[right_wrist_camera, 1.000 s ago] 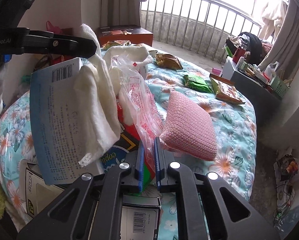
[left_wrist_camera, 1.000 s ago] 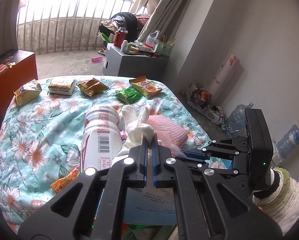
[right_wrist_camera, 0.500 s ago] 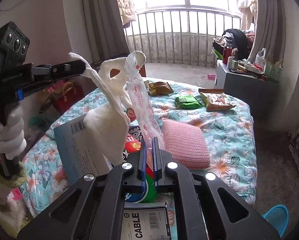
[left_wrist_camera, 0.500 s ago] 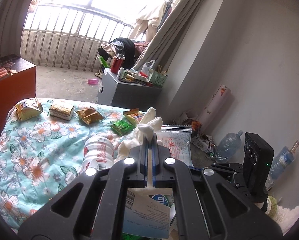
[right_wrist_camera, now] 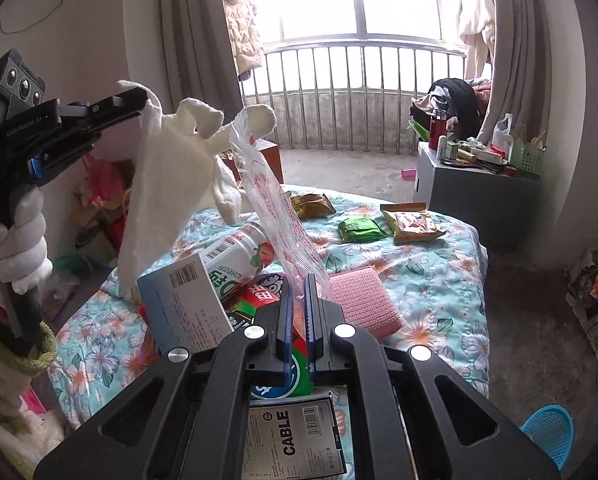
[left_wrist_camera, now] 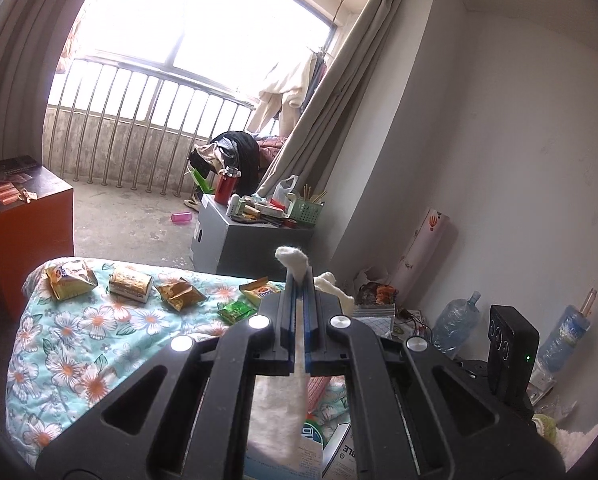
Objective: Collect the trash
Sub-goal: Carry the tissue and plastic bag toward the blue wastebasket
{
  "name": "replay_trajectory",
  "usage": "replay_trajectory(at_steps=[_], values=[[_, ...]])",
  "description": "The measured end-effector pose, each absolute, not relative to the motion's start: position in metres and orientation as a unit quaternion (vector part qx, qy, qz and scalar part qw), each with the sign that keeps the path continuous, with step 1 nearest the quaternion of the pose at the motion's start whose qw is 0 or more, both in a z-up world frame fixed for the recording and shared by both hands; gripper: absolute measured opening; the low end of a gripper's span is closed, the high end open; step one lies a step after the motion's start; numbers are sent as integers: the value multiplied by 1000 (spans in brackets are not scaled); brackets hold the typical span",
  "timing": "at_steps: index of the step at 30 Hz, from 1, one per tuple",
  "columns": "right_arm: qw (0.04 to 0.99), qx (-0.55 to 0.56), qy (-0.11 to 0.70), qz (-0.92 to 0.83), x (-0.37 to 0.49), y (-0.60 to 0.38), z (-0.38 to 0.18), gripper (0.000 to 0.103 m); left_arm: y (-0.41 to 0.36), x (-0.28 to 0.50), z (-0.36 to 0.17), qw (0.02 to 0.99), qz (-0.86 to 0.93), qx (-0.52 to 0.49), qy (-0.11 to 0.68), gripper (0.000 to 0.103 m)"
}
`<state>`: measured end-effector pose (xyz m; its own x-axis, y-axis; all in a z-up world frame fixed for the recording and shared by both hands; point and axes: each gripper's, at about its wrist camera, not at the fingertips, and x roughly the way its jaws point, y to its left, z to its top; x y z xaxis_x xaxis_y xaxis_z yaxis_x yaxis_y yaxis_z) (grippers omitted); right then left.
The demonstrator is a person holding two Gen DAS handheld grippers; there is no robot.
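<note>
Daylight floods through a barred window onto a bed [right_wrist_camera: 439, 280] with a floral cover, and a grey cabinet [right_wrist_camera: 475, 196] cluttered with small items stands beyond its far end. Near that far end of the cover lie snack packets: a green packet [right_wrist_camera: 359, 229], an orange-and-yellow packet [right_wrist_camera: 411, 222] just beside it, and a gold crumpled wrapper [right_wrist_camera: 311, 205] a little further left. At the near end of the bed a pile of trash sits in a heap: a white bottle with a strawberry label [right_wrist_camera: 235, 260], a pale blue box with a barcode [right_wrist_camera: 187, 308], red and green wrappers, a box marked CABLE [right_wrist_camera: 295, 440] and a pink textured pad [right_wrist_camera: 363, 300] beside them. The left gripper [right_wrist_camera: 139, 94], held in a white-gloved hand [right_wrist_camera: 19, 240], is clamped on the top edge of a white cloth [right_wrist_camera: 167, 184], which hangs lifted above the pile; in the left wrist view the cloth passes between its closed pads, with a tuft showing past the tips. The right gripper [right_wrist_camera: 297, 280] is closed on a clear plastic bag with red print [right_wrist_camera: 275, 208], which stretches up from its pads to meet the raised cloth. On the floor at lower right sits a blue basket [right_wrist_camera: 547, 436].
</note>
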<state>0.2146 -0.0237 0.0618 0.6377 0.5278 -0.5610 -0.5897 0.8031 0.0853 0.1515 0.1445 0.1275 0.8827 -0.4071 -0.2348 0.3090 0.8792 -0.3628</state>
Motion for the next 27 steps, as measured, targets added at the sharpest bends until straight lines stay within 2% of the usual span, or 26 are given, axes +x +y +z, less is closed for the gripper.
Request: replay_trajectory(at_steps=[13, 27], values=[[923, -43, 273, 267, 179, -65, 75, 6, 113, 141, 162, 961, -209, -119, 134, 1], [954, 35, 263, 143, 147, -196, 73, 6, -7, 163, 152, 934, -298, -71, 182, 1]])
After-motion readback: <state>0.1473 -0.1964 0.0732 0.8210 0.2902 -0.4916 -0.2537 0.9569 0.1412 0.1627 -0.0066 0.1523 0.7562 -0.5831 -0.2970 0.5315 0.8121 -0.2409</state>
